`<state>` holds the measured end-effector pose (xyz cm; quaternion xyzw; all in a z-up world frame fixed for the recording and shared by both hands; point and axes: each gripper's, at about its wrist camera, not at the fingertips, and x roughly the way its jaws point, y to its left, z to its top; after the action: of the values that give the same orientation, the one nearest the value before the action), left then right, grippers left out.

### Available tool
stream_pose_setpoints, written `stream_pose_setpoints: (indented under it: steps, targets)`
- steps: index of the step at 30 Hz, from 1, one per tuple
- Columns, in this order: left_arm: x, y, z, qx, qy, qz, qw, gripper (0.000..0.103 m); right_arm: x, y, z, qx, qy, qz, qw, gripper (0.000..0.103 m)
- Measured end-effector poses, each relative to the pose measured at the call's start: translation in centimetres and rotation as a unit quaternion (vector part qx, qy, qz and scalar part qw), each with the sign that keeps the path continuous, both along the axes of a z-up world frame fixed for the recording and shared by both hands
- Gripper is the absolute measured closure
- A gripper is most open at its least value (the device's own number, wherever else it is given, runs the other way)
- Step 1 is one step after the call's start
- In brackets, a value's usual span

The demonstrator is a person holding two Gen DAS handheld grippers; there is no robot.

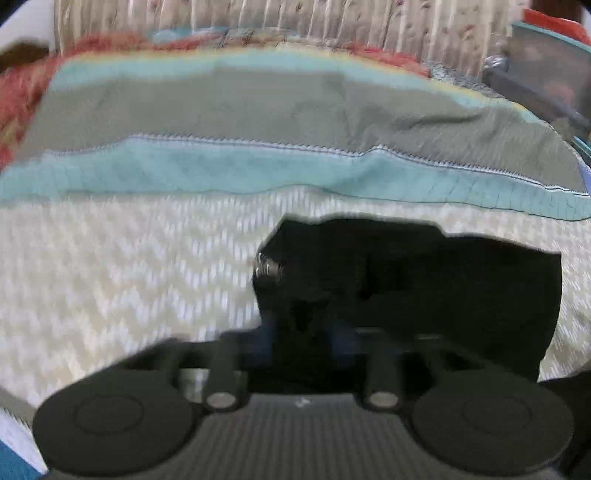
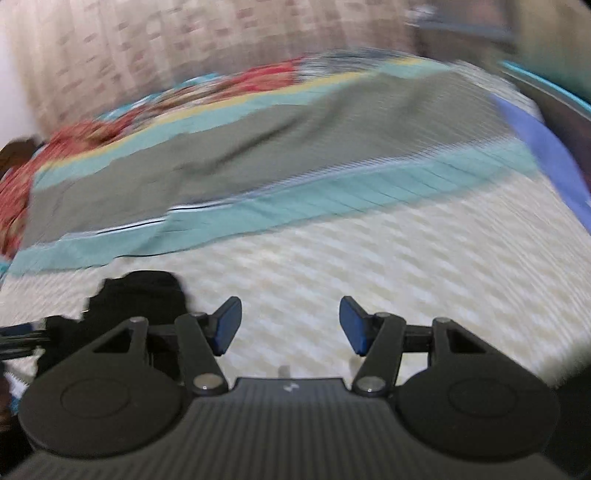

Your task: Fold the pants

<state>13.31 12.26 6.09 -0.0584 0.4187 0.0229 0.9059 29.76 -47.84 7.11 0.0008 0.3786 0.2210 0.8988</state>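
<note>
two grippers worked over a bed spread with a cream chevron-textured cover (image 1: 110, 280). in the left wrist view, the left gripper (image 1: 303, 332) had its jaws drawn close together, its blue pads (image 1: 264, 341) pinching the near edge of the black fabric pants (image 1: 424, 280). the pants lay as a dark, bunched heap on the cream cover, directly in front of that gripper and spreading off to its right; a small metal fastener (image 1: 269, 266) glinted at their left edge.

in the right wrist view, the right gripper (image 2: 291, 325) had its jaws standing apart, with nothing between its blue pads (image 2: 352, 326) but bare cream cover. the pants showed there as a black lump to the lower left, beside the gripper's left finger and not touching its pads.

beyond the cream cover lay a quilt with a teal band (image 1: 221, 170) and an olive-grey panel (image 1: 258, 110), with red patterned fabric (image 1: 22, 92) farther back. a pale flowered curtain (image 1: 258, 14) hung behind the bed. both views were blurred.
</note>
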Motion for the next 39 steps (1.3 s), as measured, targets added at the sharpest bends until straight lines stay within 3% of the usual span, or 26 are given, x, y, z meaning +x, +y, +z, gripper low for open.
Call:
stream_pose_setpoints:
  steps: [1, 4, 7, 12, 16, 18, 19, 20, 21, 22, 23, 25, 26, 28, 31, 33, 34, 35, 36, 37, 39]
  targets:
    - [-1.3, 0.4, 0.3, -0.011, -0.021, 0.001, 0.9997, 0.093, 0.9, 1.7, 0.2, -0.004, -0.001, 0.023, 1.0, 0.039]
    - [-6.6, 1.9, 1.8, -0.066, -0.061, -0.002, 0.996, 0.093, 2.4, 8.7, 0.4, -0.015, 0.002, 0.117, 0.993, 0.029]
    - [-12.4, 2.4, 3.1, -0.082, -0.087, 0.0, 0.9928, 0.093, 2.9, 16.3, -1.3, -0.035, 0.02, 0.212, 0.976, 0.027]
    - [-18.0, 2.5, 1.8, -0.095, -0.051, 0.01, 0.9941, 0.095, 1.6, 26.9, -6.0, -0.111, 0.038, 0.302, 0.946, 0.022]
    - [-19.2, 3.1, 1.2, -0.089, -0.042, 0.023, 0.9949, 0.097, -0.1, 31.3, -11.0, -0.194, 0.075, 0.346, 0.915, 0.023]
    - [-19.0, 3.7, 1.8, -0.082, -0.053, 0.029, 0.9948, 0.096, -1.3, 32.1, -13.0, -0.248, 0.053, 0.358, 0.899, 0.027]
    - [-18.6, 3.9, 2.2, -0.072, -0.061, 0.029, 0.9951, 0.091, -1.3, 31.9, -13.3, -0.239, 0.057, 0.358, 0.901, 0.042]
    - [-18.1, 3.9, 2.6, -0.056, -0.067, 0.03, 0.9958, 0.08, -1.0, 31.6, -13.1, -0.223, 0.065, 0.353, 0.907, 0.063]
    - [-17.3, 3.9, 2.9, -0.037, -0.071, 0.031, 0.9963, 0.071, -0.6, 31.1, -12.4, -0.214, 0.06, 0.335, 0.916, 0.089]
    - [-16.4, 4.0, 3.1, -0.017, -0.078, 0.03, 0.9964, 0.053, 0.3, 30.5, -11.4, -0.203, 0.054, 0.306, 0.929, 0.09]
    - [-15.6, 3.8, 3.4, 0.0, -0.089, 0.025, 0.9957, 0.044, 1.4, 29.4, -10.1, -0.17, 0.054, 0.277, 0.944, 0.09]
    - [-13.4, 3.3, 3.9, 0.046, -0.111, -0.002, 0.9927, 0.039, 3.5, 26.3, -6.9, -0.111, 0.046, 0.214, 0.969, 0.09]
    - [-12.1, 2.9, 4.0, 0.072, -0.117, -0.019, 0.9903, 0.03, 4.5, 24.4, -5.2, -0.083, 0.035, 0.183, 0.979, 0.09]
    - [-9.7, 2.1, 4.2, 0.103, -0.128, -0.059, 0.9847, 0.01, 6.0, 20.1, -1.7, -0.034, 0.012, 0.125, 0.991, 0.09]
    - [-6.3, 0.6, 3.9, 0.117, -0.124, -0.126, 0.9772, 0.007, 7.3, 12.7, 2.7, 0.013, -0.027, 0.04, 0.999, 0.09]
    - [-4.7, -0.4, 3.0, 0.114, -0.108, -0.167, 0.9734, 0.013, 7.6, 7.5, 4.9, 0.031, -0.053, -0.016, 0.998, 0.09]
    - [-3.8, -0.9, 2.3, 0.115, -0.095, -0.18, 0.9723, 0.033, 7.7, 4.7, 6.1, 0.037, -0.063, -0.047, 0.996, 0.09]
    - [-3.2, -1.4, 1.5, 0.119, -0.078, -0.187, 0.972, 0.073, 7.5, 2.4, 6.9, 0.042, -0.072, -0.074, 0.994, 0.09]
    - [-2.5, -1.9, 0.8, 0.126, -0.056, -0.187, 0.9727, 0.091, 7.3, -0.1, 7.8, 0.046, -0.083, -0.101, 0.99, 0.09]
    - [-1.7, -2.1, 0.3, 0.131, -0.041, -0.179, 0.9743, 0.096, 6.9, -2.5, 8.6, 0.049, -0.095, -0.129, 0.986, 0.09]
    - [-1.8, -2.1, 0.4, 0.139, -0.057, -0.153, 0.9767, 0.096, 5.8, -5.7, 9.4, 0.056, -0.112, -0.174, 0.977, 0.09]
